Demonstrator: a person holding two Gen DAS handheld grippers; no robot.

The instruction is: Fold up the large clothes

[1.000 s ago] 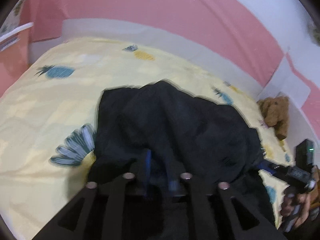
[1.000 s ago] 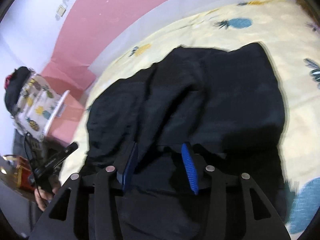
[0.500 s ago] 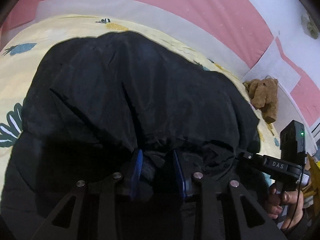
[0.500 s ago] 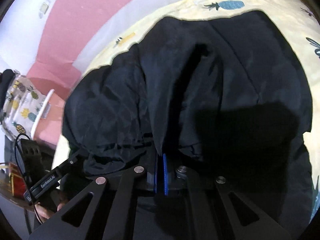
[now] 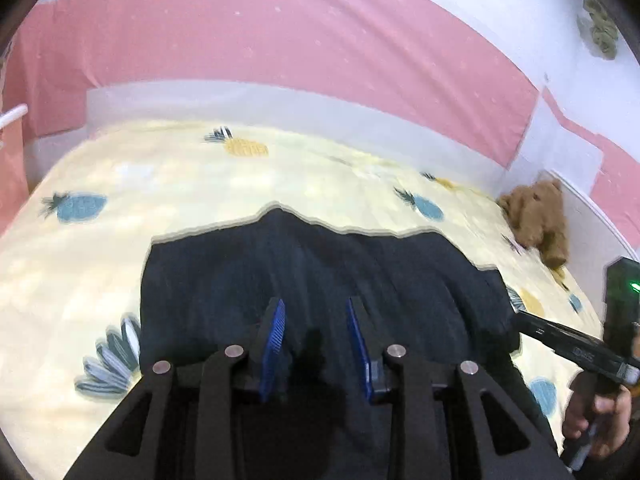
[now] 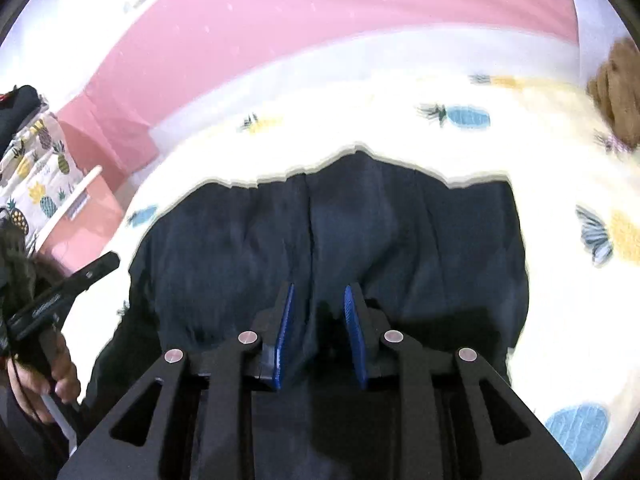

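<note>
A dark navy garment [image 5: 320,268] lies folded over on the yellow pineapple-print bed sheet [image 5: 160,184]; it also shows in the right wrist view [image 6: 360,224]. My left gripper [image 5: 316,304] is open, its blue pads apart just above the near part of the cloth. My right gripper [image 6: 319,290] is open too, over the garment's near edge. Neither holds cloth. The right gripper also shows at the right edge of the left wrist view [image 5: 568,340]. The left one also shows at the left of the right wrist view [image 6: 64,292].
A brown teddy bear [image 5: 536,216] sits at the bed's far right corner against the pink and white padded wall [image 5: 280,40]. A pineapple-print cushion [image 6: 36,160] and a pink piece of furniture [image 6: 92,208] stand left of the bed.
Both grippers were shut on the garment half a second ago, lifting it forward. Now both are open, the cloth lies folded on the bed, and the grippers have pulled back.
</note>
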